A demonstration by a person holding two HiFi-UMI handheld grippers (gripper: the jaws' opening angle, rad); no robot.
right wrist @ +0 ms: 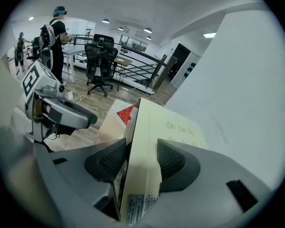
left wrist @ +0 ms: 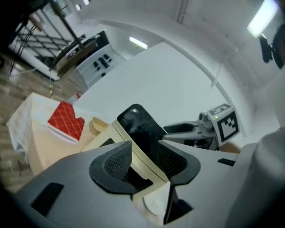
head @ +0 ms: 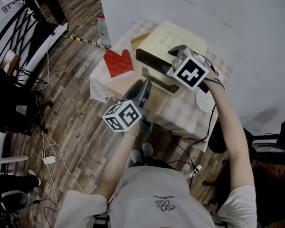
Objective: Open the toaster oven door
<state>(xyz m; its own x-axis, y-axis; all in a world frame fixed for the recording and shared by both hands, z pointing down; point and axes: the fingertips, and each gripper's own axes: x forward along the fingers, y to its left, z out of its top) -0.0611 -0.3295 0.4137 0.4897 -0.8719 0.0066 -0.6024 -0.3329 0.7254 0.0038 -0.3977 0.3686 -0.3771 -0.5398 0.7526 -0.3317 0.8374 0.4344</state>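
Note:
A cream toaster oven (head: 178,39) stands on a small table with a checked cloth (head: 180,113). Its dark glass door (left wrist: 138,127) looks swung down and outward from the front (head: 159,80). My left gripper (head: 145,88) is at the door's outer edge. In the left gripper view, the left gripper (left wrist: 142,163) has its jaws standing apart with the door's cream rim (left wrist: 145,167) between them, and there is a gap beside it. My right gripper (head: 175,51) sits at the oven's top right. In the right gripper view, the right gripper (right wrist: 140,159) has its pads closed against the cream body (right wrist: 142,141).
A red quilted mitt (head: 118,63) lies on the table's left part, and a white plate (head: 205,101) lies to the right of the oven. A white wall stands behind. Cables (head: 50,158) trail on the wooden floor. Chairs and railings are at the left, and people stand far off (right wrist: 57,27).

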